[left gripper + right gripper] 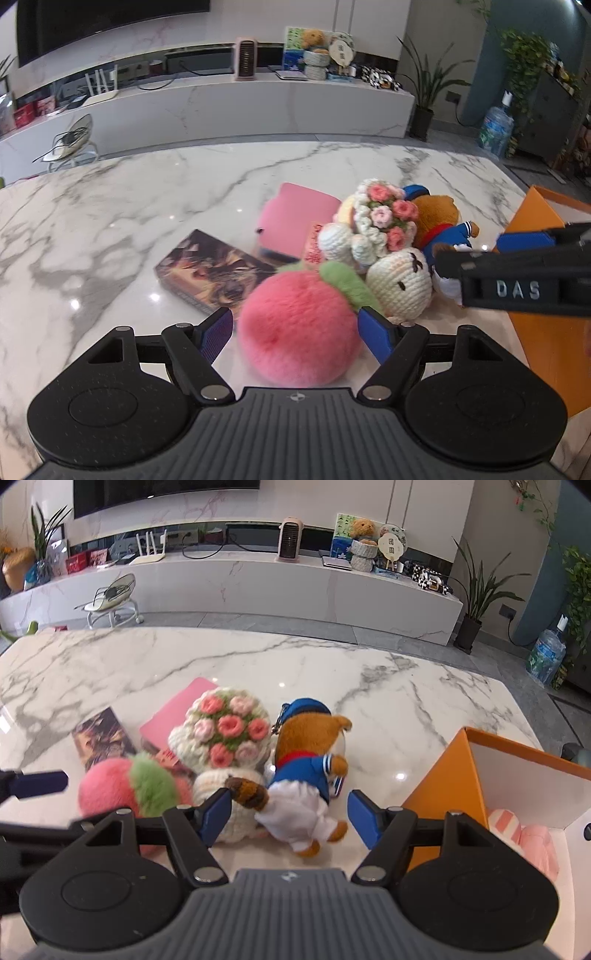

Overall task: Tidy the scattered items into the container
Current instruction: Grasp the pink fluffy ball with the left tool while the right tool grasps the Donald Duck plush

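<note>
Looking along the left gripper, its blue fingers were spread wide on either side of a pink plush peach; whether the pads touched the fur could not be told. The peach, green leaf on top, sat on the marble table. Just behind it lay a dark book and a pink notebook, one edge of the notebook resting on the book's far end. To the right of these, a crochet bouquet leaned against a cream crochet doll, with a sailor bear beside them. The right gripper reached in from the right edge, in front of the orange box.

From the right wrist, the right gripper was open, fingers apart with the bear between them and clear of both pads. The bear lay on the table with its striped tail toward the left finger. The doll touched the bear's tail side; the bouquet stood behind it. The peach sat at the left, with a left-gripper finger just beside it. The box stood open at the right, near the bear but apart from it, a pink plush already inside.
</note>
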